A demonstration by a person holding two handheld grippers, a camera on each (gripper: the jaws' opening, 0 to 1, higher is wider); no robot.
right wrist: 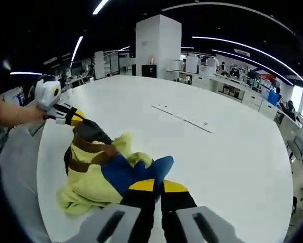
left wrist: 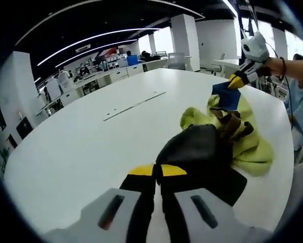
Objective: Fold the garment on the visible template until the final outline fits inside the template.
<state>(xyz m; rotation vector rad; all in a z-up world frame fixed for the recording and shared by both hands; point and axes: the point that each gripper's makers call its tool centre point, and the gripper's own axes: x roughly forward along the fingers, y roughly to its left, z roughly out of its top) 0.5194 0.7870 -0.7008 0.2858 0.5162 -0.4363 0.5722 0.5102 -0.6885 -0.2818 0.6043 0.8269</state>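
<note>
- Lying bunched on the white table (left wrist: 80, 152), the garment (left wrist: 242, 136) stretched between both grippers.
- Left gripper (left wrist: 158, 171) had its jaws closed, pinching the garment's black part.
- Right gripper (right wrist: 158, 186) had its jaws closed, pinching the blue part.

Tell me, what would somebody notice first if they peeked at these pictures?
Probably the crumpled garment, yellow-green with blue, brown and black patches, bunched up near the edge of the big white table. Next, the two grippers with yellow-tipped black jaws: the left gripper is closed on the black part, and the right gripper is closed on the blue part, one at each end.
</note>
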